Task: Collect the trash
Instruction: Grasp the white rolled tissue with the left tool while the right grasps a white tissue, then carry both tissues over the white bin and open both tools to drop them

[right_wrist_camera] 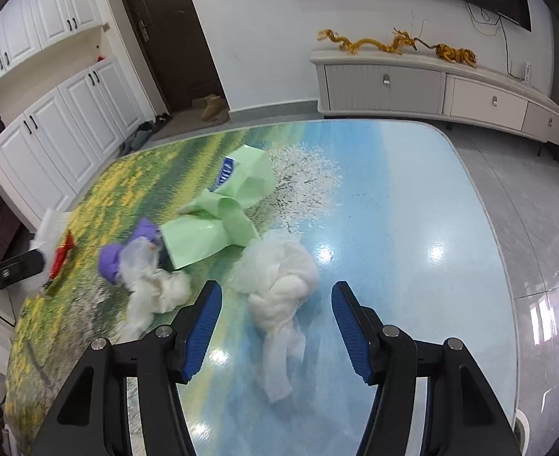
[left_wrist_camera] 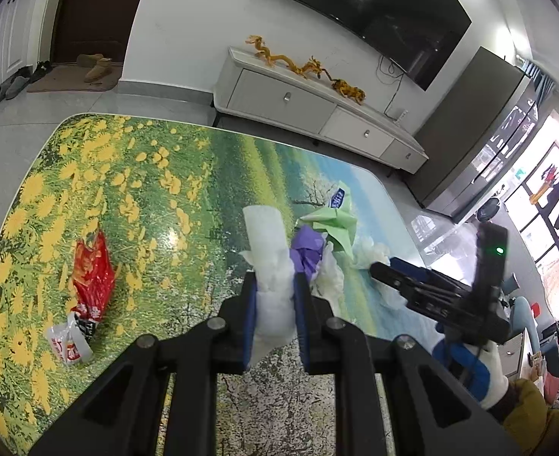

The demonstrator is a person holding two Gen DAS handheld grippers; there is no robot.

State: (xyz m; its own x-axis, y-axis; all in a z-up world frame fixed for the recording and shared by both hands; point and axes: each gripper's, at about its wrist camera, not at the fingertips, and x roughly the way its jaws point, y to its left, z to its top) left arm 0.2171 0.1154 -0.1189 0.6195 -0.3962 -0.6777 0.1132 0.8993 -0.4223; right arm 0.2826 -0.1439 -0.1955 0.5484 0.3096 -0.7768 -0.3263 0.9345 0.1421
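In the left wrist view, the left claw [left_wrist_camera: 275, 304] is clenching a crumpled white tissue [left_wrist_camera: 270, 266] between its blue pads [left_wrist_camera: 250, 317], the paper sticking up beyond the fingertips and hanging down below them. It is hovering over the table [left_wrist_camera: 188, 174], whose top is printed with yellow flowers and a green meadow. Just past the tissue, a purple wad [left_wrist_camera: 307, 252] is lying against a green wrapper [left_wrist_camera: 334, 224], with thin white plastic [left_wrist_camera: 330, 279] bunched beside them. Well apart to the left, a red snack bag [left_wrist_camera: 93, 273] is lying flat, and a small white-and-red packet [left_wrist_camera: 70, 344] is touching its near end. The right claw [left_wrist_camera: 384, 269] is reaching in from the right, held by a gloved hand [left_wrist_camera: 469, 364], its tips near the white plastic.

In the right wrist view, the right claw [right_wrist_camera: 275, 323] is standing released, jaws wide apart, gripping nothing. A wad of white tissue [right_wrist_camera: 279, 288] is lying on the table [right_wrist_camera: 412, 197] between and just ahead of the fingers; whether they are touching it I cannot tell. To the left, another white clump [right_wrist_camera: 158, 292] is sitting against the purple wad [right_wrist_camera: 114, 260], with the green wrapper [right_wrist_camera: 218, 224] behind them. At the far left edge, the left claw [right_wrist_camera: 32, 264] is showing with white paper in it, blurred.
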